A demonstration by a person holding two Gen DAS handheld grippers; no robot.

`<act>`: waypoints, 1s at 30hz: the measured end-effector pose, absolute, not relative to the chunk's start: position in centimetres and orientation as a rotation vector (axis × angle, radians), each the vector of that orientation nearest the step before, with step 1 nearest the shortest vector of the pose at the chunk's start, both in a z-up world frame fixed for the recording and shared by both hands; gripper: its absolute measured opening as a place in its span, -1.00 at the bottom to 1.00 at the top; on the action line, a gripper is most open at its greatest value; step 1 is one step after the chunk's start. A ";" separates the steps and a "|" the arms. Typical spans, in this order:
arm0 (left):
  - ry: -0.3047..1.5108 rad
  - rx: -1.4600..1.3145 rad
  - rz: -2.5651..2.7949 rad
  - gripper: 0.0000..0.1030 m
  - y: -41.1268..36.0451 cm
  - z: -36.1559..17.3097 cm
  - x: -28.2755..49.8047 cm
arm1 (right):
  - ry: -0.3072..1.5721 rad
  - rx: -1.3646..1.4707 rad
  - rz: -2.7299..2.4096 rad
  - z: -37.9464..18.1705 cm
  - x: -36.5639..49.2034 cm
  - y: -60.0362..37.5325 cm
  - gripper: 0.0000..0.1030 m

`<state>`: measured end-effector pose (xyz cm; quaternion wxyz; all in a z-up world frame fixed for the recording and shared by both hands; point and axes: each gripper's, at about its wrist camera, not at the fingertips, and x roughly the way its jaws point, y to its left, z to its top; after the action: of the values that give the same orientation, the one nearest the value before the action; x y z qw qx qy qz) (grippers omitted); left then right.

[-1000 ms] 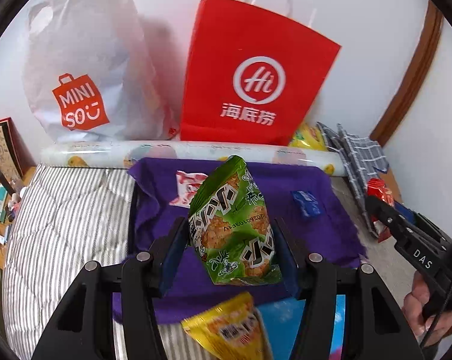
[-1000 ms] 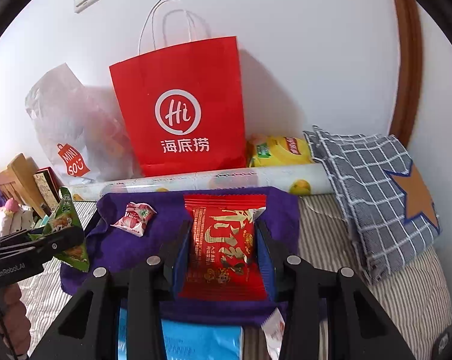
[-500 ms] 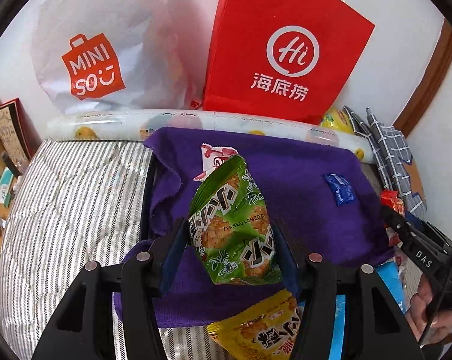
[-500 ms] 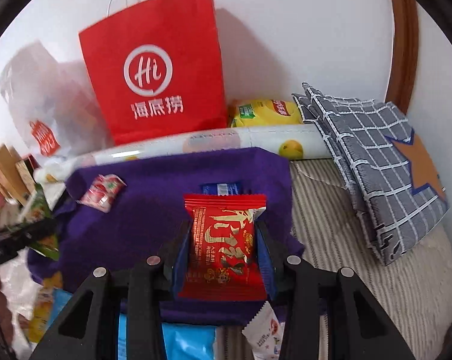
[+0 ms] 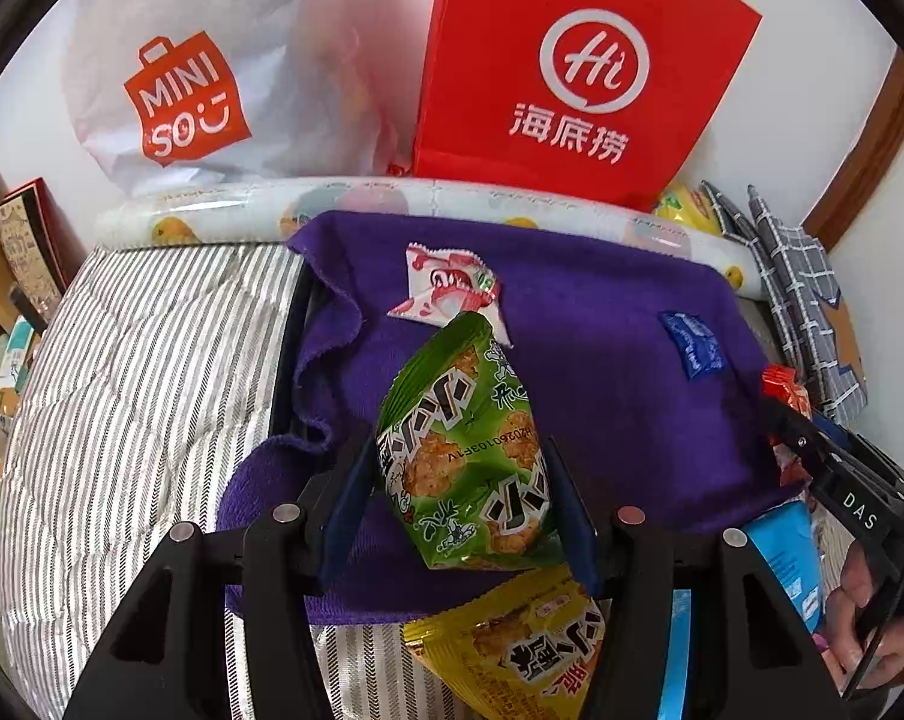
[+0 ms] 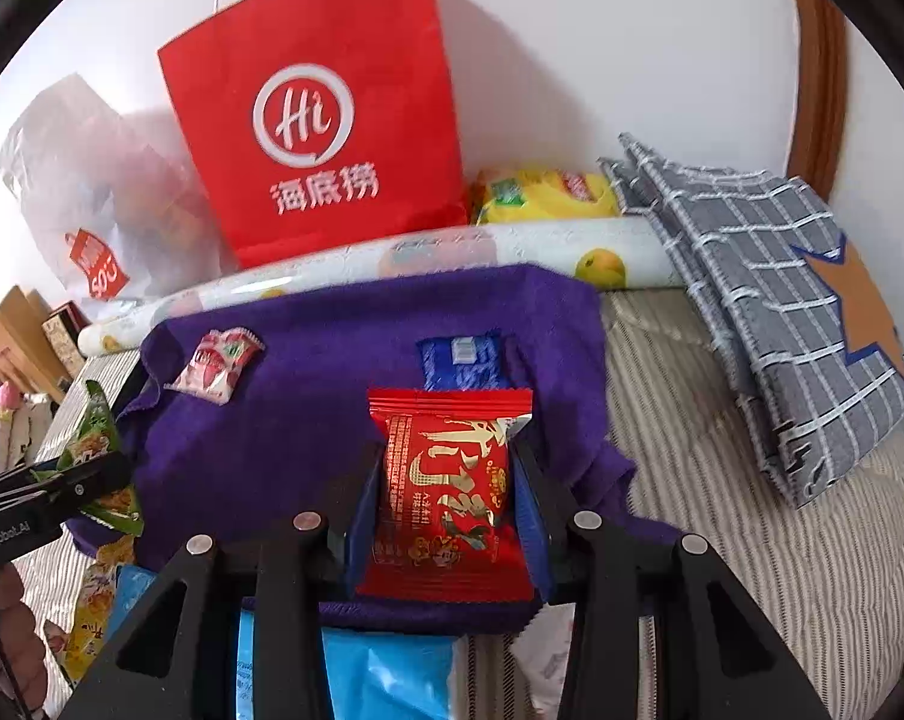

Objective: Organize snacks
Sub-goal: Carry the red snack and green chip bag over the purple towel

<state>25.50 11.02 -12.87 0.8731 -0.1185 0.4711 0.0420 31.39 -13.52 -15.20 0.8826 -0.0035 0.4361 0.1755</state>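
The left tongs [image 5: 460,480] are clamped on a green snack packet [image 5: 466,450], their blue pads pressing its two sides; the right tongs [image 6: 446,492] grip a red snack packet [image 6: 446,480] the same way, its upper seal standing clear above the pads. Both packets hang over the purple cloth [image 5: 601,360] spread on the striped bed [image 5: 140,390]; in the left wrist view the green one sits dead centre, with a pink-and-white sweet [image 5: 449,288] at twelve o'clock from it on the cloth and a small blue packet [image 5: 691,348] at about two o'clock; a yellow packet [image 5: 511,648] lies at six o'clock, under the tongs. In the right wrist view the blue packet [image 6: 460,363] lies just beyond the red one at twelve o'clock. These packets look light, puffy and crinkly, with slick film; a hold across the middle seems safest, since a hard squeeze could crush what is inside and a hold at the seal might slip.
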 end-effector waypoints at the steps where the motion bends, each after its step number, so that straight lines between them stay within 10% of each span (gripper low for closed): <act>1: 0.990 -0.248 0.094 0.10 11.1 -13.0 25.5 | 0.916 -0.009 0.367 -15.4 31.4 -13.4 -0.24; 30: 1.026 -0.243 0.122 0.10 11.3 -13.7 25.9 | 0.941 0.019 0.335 -15.6 31.7 -14.0 -0.22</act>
<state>25.87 11.26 -13.67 0.8624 -0.1157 0.4894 0.0583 31.74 -13.96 -15.63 0.8778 0.0093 0.4513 0.1606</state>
